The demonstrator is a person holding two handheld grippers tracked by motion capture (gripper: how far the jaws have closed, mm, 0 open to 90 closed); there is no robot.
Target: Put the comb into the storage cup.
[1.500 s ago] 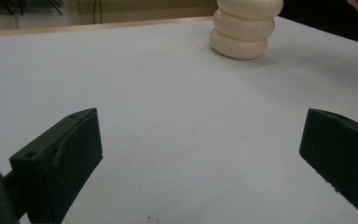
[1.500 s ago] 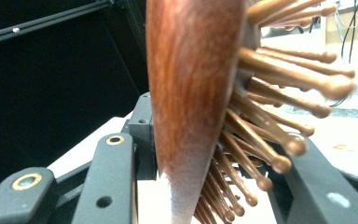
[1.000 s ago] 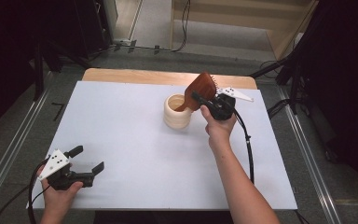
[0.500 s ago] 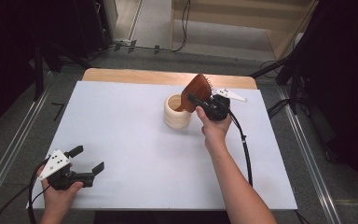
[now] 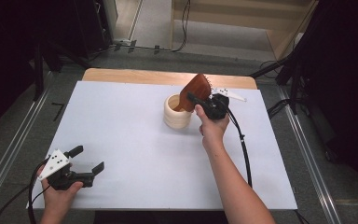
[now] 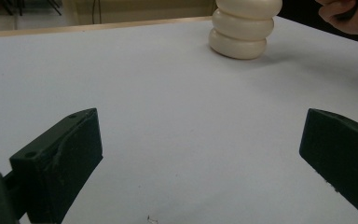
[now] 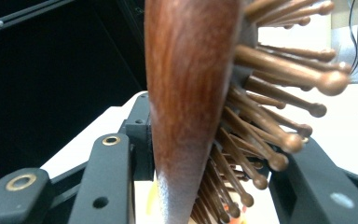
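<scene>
White table cover (image 5: 135, 140) spread wide under everything. Cream ribbed cup (image 5: 177, 112) toward the far middle, top cut off in the left gripper view (image 6: 242, 28). Wooden hairbrush (image 5: 196, 91) tilted, handle end hidden inside the cup, clamped between the jaws of the right gripper (image 5: 200, 101), forearm stretched forward. Left gripper (image 5: 86, 158) low at the near left corner, jaws spread apart, nothing between. No readable writing.

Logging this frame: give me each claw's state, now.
Left claw: open, holding nothing.
Right claw: shut on the wooden hairbrush.
</scene>
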